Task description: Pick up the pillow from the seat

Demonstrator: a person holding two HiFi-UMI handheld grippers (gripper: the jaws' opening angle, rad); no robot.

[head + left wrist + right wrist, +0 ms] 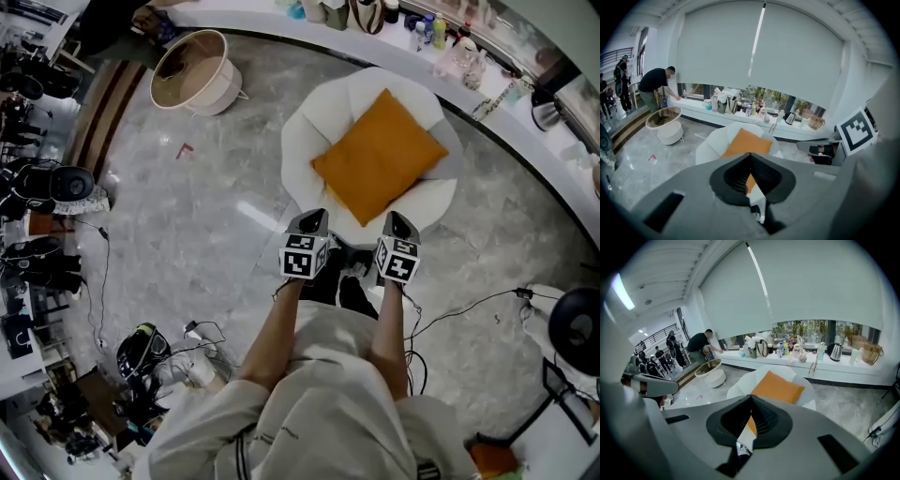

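Note:
An orange square pillow point(379, 157) lies flat on a round white seat point(310, 133). It also shows ahead in the left gripper view as the pillow point(746, 143) and in the right gripper view as the pillow point(778, 387). My left gripper point(313, 221) hovers at the seat's near edge, jaws shut with nothing between them. My right gripper point(398, 225) hangs beside it, just short of the pillow's near corner, also shut and empty. Neither touches the pillow.
A round white basket table point(194, 72) stands on the marble floor to the far left. A long white window ledge point(487, 117) with bottles and bags curves behind the seat. Cables point(469, 305) trail on the floor at right. A person point(654, 86) leans at the ledge.

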